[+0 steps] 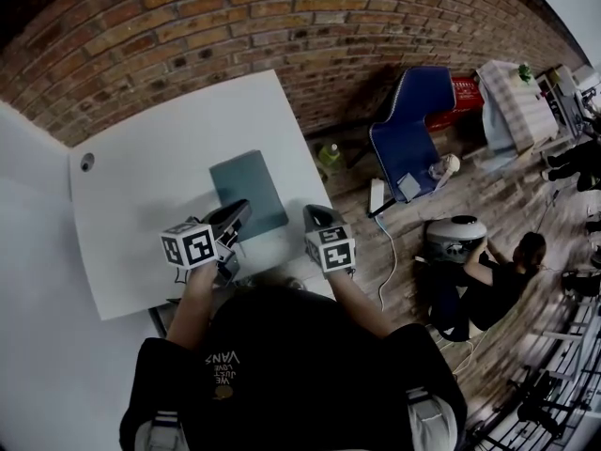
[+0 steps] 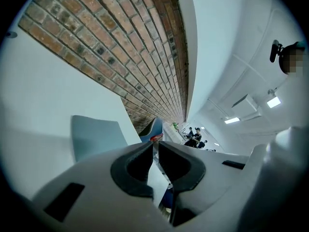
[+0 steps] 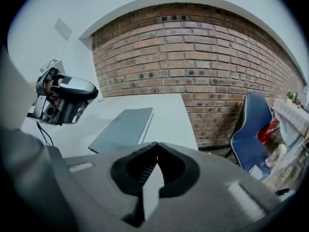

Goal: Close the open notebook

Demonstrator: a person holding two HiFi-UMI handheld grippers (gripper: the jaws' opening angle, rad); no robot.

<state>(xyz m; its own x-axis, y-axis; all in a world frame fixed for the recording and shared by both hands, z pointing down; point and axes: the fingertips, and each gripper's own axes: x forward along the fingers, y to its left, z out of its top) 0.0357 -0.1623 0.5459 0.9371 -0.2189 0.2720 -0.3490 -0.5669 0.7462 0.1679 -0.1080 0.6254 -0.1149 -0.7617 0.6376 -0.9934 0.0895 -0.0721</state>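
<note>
1. Two-handed, hovering at the near end of the notebook (image 1: 249,194), itself lying flat on the white worktop (image 1: 131,205), teal cover up and, by the look of it, already shut.
2. Reading the notebook's long axis as running away from the body toward the brick wall (image 1: 282,26), leaning a little leftward at its far end in the head view.
3. Holding the left tongs (image 1: 239,210) just off the notebook's near left corner, the nearer of the two pairs. Hanging above the worktop there and apart from the cover, judging by the right gripper view.
4. Showing only a thin slit between the left jaws, with nothing in it. Pointing close to level, with the notebook sitting low and to the left of the jaws in the left gripper view.
5. Holding the right tongs (image 1: 314,212) off the notebook's near right corner, a little further out. Meeting at the jaw tips and gripping nothing. Tilting downward, with the notebook lying ahead and to the left.
6. Seeing no page or cover standing up anywhere on the notebook. Judging that any coming move is calling for no more than a reach forward and inward from the near end, most easily by the left tongs, to press the cover flat.
</note>
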